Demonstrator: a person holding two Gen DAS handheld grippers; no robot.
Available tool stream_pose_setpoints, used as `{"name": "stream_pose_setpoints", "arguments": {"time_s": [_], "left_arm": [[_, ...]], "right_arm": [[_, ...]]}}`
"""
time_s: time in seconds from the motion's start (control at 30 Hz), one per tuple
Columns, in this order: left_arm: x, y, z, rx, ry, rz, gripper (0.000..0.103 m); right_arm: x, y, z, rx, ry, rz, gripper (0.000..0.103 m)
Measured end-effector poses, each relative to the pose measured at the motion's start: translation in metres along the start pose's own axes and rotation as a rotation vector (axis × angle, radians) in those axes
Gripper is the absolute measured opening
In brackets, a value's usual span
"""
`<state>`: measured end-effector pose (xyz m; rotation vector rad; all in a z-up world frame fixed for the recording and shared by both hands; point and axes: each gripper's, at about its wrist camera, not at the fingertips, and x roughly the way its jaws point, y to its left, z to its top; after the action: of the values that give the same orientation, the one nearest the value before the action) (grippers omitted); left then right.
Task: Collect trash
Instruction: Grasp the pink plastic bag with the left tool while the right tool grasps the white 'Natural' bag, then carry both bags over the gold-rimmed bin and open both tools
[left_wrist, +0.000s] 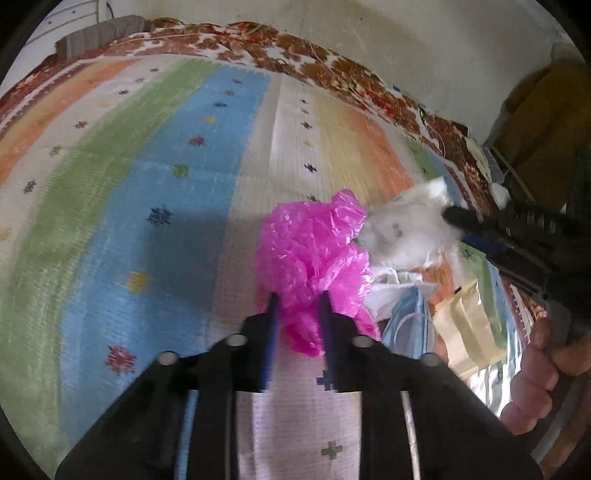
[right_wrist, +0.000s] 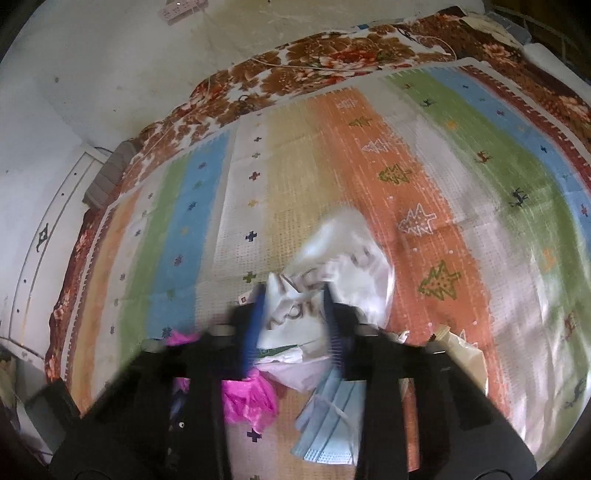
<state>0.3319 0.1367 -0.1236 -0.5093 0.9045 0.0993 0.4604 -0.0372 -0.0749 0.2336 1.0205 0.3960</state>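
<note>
A crumpled pink plastic bag (left_wrist: 310, 243) lies on the striped mat (left_wrist: 147, 184). My left gripper (left_wrist: 299, 306) is shut on its near edge, blue pads pressing the film from both sides. Beside it to the right is a white plastic bag (left_wrist: 406, 229) with grey print. The right gripper (left_wrist: 454, 218) reaches into it from the right. In the right wrist view my right gripper (right_wrist: 293, 299) is shut on the white plastic bag (right_wrist: 347, 258), with film bunched between the pads. The pink bag (right_wrist: 247, 398) shows below the left finger.
A light blue face mask (right_wrist: 328, 417) and a beige paper bag (right_wrist: 465, 354) lie close to both bags. A hand (left_wrist: 535, 369) grips the right tool. A floral blanket (left_wrist: 295, 48) borders the mat against the wall. A power strip (right_wrist: 181, 9) lies far off.
</note>
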Motion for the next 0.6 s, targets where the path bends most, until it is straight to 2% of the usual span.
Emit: {"name": "stream_pose_setpoints", "arguments": {"time_s": [0.07, 0.33, 0.6], "left_arm": [[-0.007, 0.006, 0.003, -0.01, -0.011, 0.011, 0.012], [-0.037, 0.008, 0.013, -0.017, -0.034, 0.037, 0.008], [-0.063, -0.016, 0.011, 0.041, -0.039, 0.065, 0.008]], "right_arm": [[-0.009, 0.0, 0.001, -0.011, -0.02, 0.009, 0.008], [-0.044, 0.0, 0.004, -0.065, -0.056, 0.02, 0.006], [-0.08, 0.006, -0.011, -0.193, -0.065, -0.046, 0.005]]}}
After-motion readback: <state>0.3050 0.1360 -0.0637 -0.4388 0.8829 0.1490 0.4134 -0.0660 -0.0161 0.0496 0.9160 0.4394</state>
